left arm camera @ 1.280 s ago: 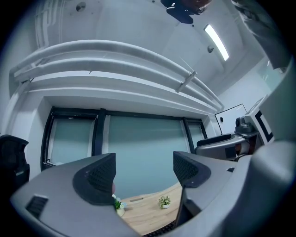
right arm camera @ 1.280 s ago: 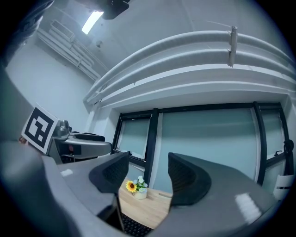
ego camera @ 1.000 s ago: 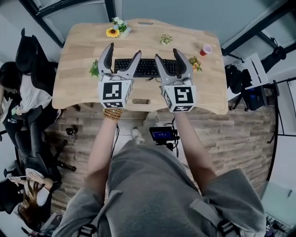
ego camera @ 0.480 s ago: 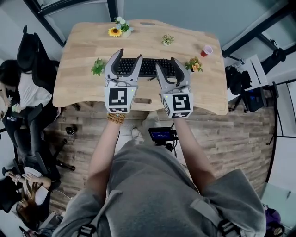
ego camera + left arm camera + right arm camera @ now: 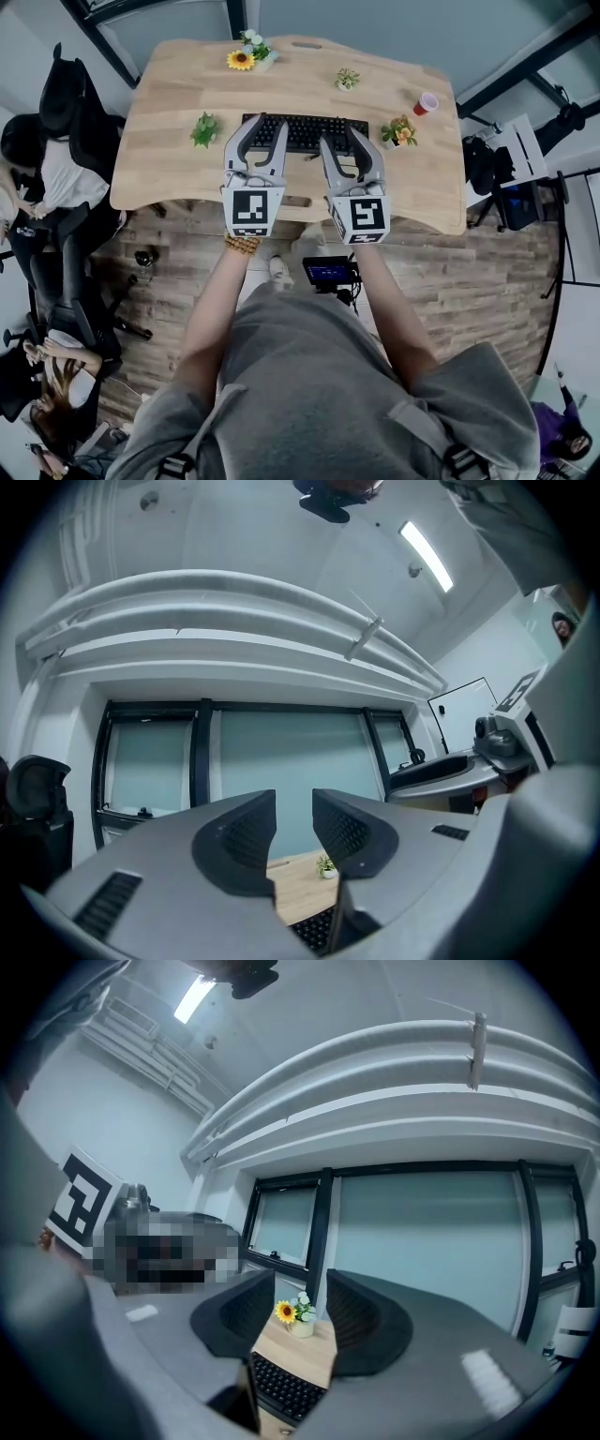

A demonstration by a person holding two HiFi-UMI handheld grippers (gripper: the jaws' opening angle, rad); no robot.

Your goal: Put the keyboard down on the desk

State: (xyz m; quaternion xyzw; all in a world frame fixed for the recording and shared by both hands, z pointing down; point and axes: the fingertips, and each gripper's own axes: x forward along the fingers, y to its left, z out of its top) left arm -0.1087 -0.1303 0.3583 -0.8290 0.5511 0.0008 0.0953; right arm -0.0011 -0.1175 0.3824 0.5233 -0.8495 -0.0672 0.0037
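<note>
1. The desk (image 5: 169,103) is seen from above. The keyboard (image 5: 305,131) lies flat at its centre, long side running from 9 to 3 o'clock.
2. The left gripper (image 5: 261,128) hangs over the keyboard's 9 o'clock half. Its jaws are closing, with a gap between the pads. Nothing is pressed between them; in the left gripper view we see only desk top and keys low in the gap.
3. The right gripper (image 5: 343,139) hangs over the 3 o'clock half. Its jaws are closing too, pads apart and gripping nothing; keys and desk show through the gap.
4. Containers:
   - The white pot (image 5: 263,63) at the desk's 12 o'clock edge holds a sunflower and small white blooms.
   - The small pot (image 5: 348,81) at 1 o'clock holds a green plant.
   - The flower pot (image 5: 399,132), just beside the keyboard's 3 o'clock end, holds orange flowers.
   - The leafy plant (image 5: 204,129) sits at 9 o'clock of the keyboard; its pot is hidden.
   - The red cup (image 5: 427,102) stands upright at 2 o'clock; we cannot tell its contents.
</note>
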